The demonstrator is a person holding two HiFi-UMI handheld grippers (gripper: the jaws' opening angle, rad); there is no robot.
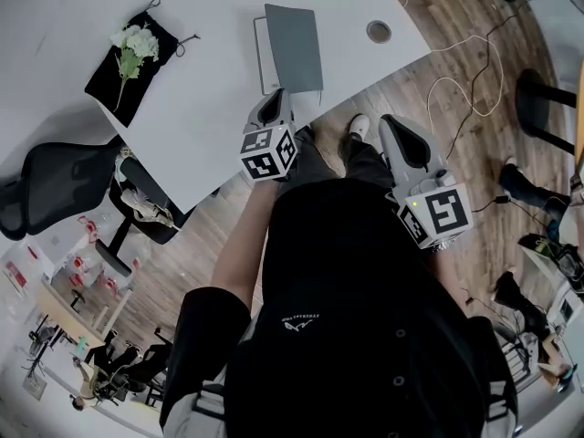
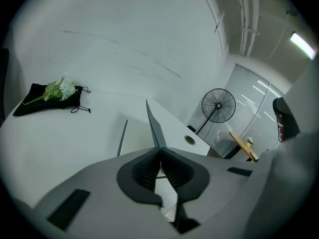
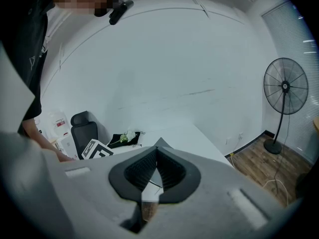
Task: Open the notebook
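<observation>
The notebook (image 1: 294, 48) lies near the front edge of the white table (image 1: 205, 130), its grey cover lifted off the white pages (image 1: 263, 55). My left gripper (image 1: 275, 100) is shut on the cover's near edge. In the left gripper view the cover (image 2: 153, 126) stands up as a thin grey panel that runs into the closed jaws of the left gripper (image 2: 160, 151). My right gripper (image 1: 399, 133) hangs off the table to the right, over the person's legs and the wooden floor. In its own view the right gripper (image 3: 157, 152) is shut with nothing between the jaws.
A black pouch with white flowers (image 1: 133, 51) lies at the table's far left. A round cable hole (image 1: 379, 32) sits right of the notebook. A black office chair (image 1: 64, 185) stands left of the table, cables (image 1: 465, 89) cross the floor, and a standing fan (image 3: 284, 86) is at the right.
</observation>
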